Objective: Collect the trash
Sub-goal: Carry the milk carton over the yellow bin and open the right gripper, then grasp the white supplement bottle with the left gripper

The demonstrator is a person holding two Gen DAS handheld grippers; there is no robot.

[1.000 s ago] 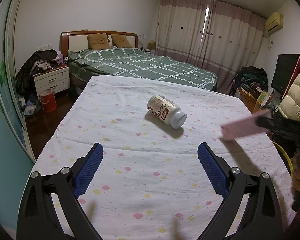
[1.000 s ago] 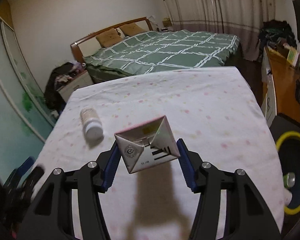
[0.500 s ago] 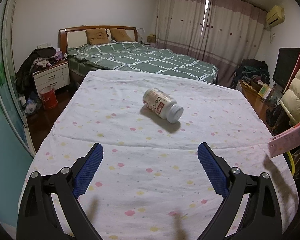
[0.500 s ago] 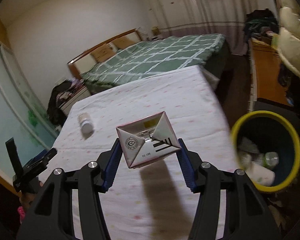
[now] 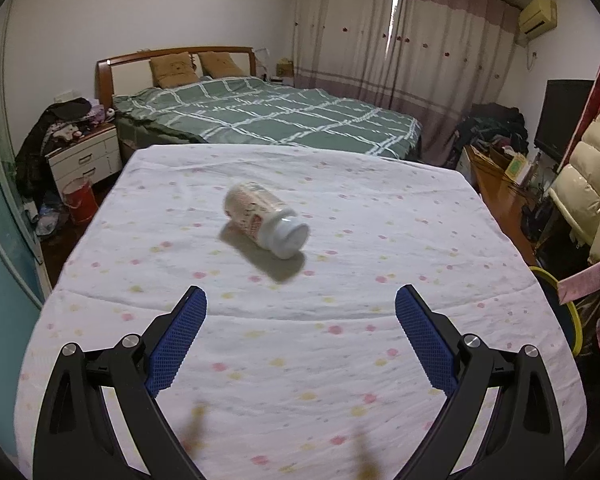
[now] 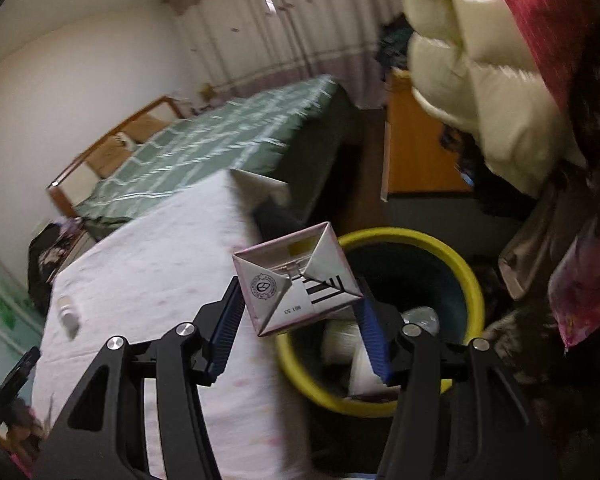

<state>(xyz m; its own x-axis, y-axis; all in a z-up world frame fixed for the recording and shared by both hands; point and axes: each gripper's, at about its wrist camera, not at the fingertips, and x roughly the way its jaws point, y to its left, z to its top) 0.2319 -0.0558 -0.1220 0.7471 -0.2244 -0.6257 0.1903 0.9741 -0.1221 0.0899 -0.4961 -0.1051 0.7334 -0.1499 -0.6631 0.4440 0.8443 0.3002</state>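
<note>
My right gripper point(image 6: 298, 312) is shut on a pink and white drink carton point(image 6: 296, 280), held in the air over the near rim of a yellow-rimmed trash bin point(image 6: 470, 280) beside the table. The bin holds white trash. The carton point(image 5: 584, 284) also shows at the right edge of the left wrist view, next to the bin's rim point(image 5: 572, 312). A white pill bottle point(image 5: 266, 220) lies on its side on the dotted tablecloth point(image 5: 300, 360). My left gripper point(image 5: 300, 316) hovers open a little short of the bottle, nothing between its fingers. The bottle point(image 6: 68, 316) looks small and blurred in the right wrist view.
Behind the table stands a bed with a green checked cover point(image 5: 268, 120). A cream puffer jacket point(image 6: 480, 80) and red cloth point(image 6: 540, 4) hang above the bin. A wooden cabinet point(image 6: 416, 160) stands past the bin. A nightstand point(image 5: 84, 160) and red bucket point(image 5: 78, 200) sit at left.
The right gripper has swung right with the carton, from above the table to over the bin, rolling as it went. The left gripper has drifted closer to the bottle.
</note>
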